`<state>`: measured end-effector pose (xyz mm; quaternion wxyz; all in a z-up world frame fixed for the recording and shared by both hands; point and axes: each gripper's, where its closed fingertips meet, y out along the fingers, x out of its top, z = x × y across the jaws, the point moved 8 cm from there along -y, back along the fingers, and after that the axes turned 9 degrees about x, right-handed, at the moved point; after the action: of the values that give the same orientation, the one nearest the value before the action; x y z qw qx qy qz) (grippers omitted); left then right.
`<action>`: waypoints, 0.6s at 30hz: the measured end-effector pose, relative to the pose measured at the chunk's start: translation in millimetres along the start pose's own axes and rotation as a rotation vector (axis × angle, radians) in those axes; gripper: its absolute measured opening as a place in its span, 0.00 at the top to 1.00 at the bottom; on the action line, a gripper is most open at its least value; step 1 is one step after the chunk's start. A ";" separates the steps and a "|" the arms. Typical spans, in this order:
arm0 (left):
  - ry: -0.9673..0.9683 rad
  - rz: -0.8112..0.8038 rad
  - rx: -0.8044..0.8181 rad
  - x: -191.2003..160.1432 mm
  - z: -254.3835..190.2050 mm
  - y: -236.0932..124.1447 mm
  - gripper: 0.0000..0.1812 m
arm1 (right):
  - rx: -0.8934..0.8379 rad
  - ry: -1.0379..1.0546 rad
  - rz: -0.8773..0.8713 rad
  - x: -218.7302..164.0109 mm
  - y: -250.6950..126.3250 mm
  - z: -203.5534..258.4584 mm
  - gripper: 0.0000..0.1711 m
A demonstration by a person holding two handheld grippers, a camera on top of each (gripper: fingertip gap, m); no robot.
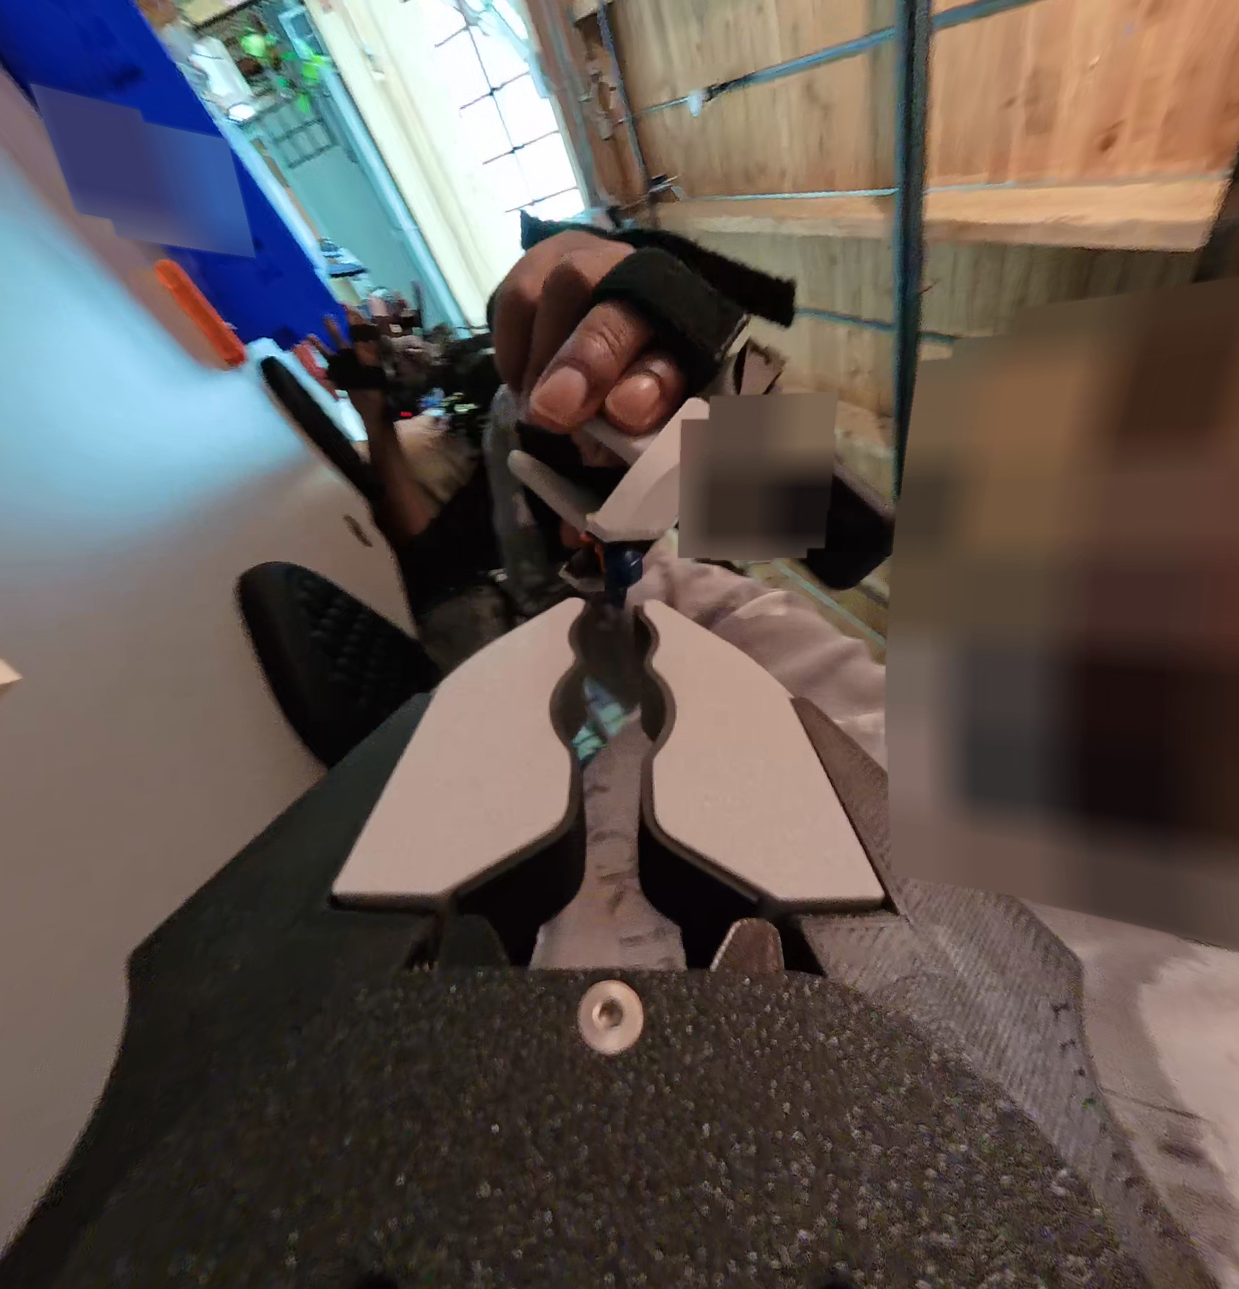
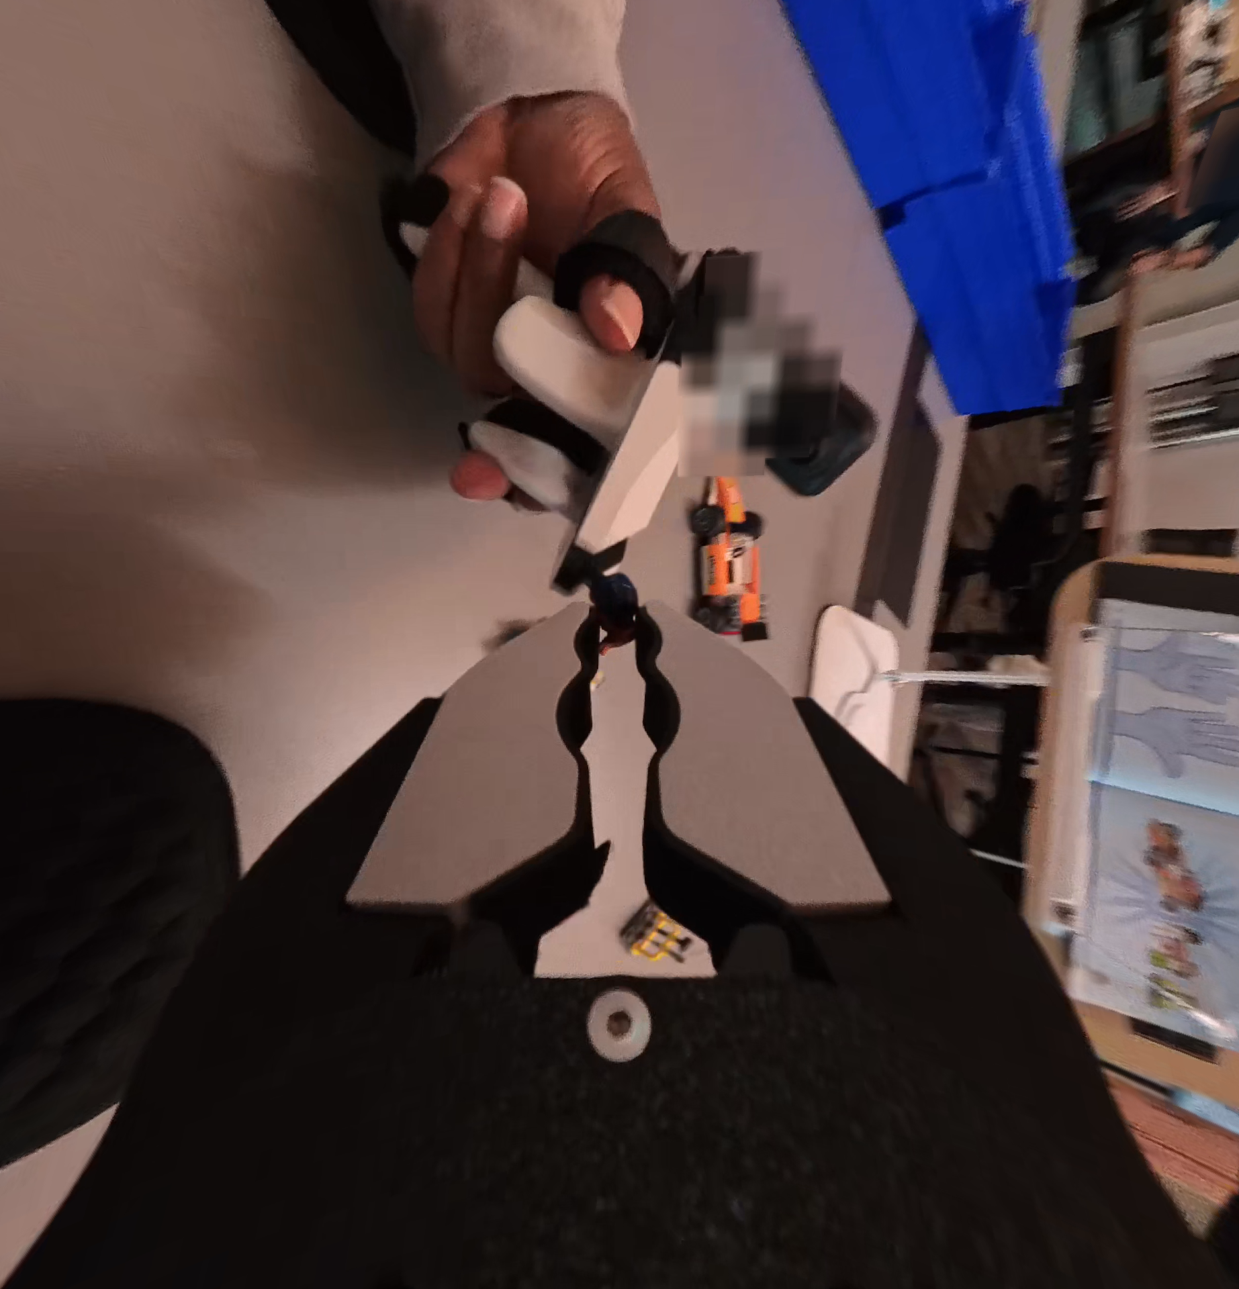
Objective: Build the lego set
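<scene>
A small dark blue and orange lego assembly [image 1: 611, 568] hangs in the air between my two grippers, which face each other tip to tip. My left gripper [image 1: 611, 614] is shut on its near end. My right gripper [image 1: 602, 537] comes in from beyond, held by a hand, and pinches the far end. In the right wrist view my right gripper [image 2: 615, 617] is shut on the dark blue part [image 2: 616, 593], and my left gripper [image 2: 588, 558] meets it from the far side. The piece is small and blurred, so its shape is unclear.
An orange lego race car [image 2: 731, 558] lies on the white table [image 2: 184, 349] beyond the grippers. Loose yellow and black pieces [image 2: 655, 935] lie below my right gripper. A blue bin [image 2: 951, 174], a printed booklet [image 2: 1160, 767] and a black chair [image 1: 330, 656] stand around.
</scene>
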<state>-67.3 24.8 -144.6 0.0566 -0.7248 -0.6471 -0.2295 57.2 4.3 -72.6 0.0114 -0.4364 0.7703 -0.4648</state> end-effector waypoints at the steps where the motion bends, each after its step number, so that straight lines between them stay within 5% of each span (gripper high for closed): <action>1: 0.034 -0.001 0.046 1.4 0.9 -2.1 0.92 | 0.050 0.033 0.005 -2.7 0.6 -1.7 0.95; 8: 0.183 0.060 0.269 2.2 3.2 -1.3 0.86 | 0.416 0.226 0.062 -10.5 21.3 -10.5 0.95; 18: 0.087 0.116 0.297 -3.8 13.3 -4.7 0.93 | 0.657 0.232 0.180 -3.5 40.4 -18.5 0.95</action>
<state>-68.5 27.1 -159.0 0.2043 -0.7338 -0.6281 -0.1589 24.8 27.4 -92.9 0.1043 -0.2842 0.6113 -0.7312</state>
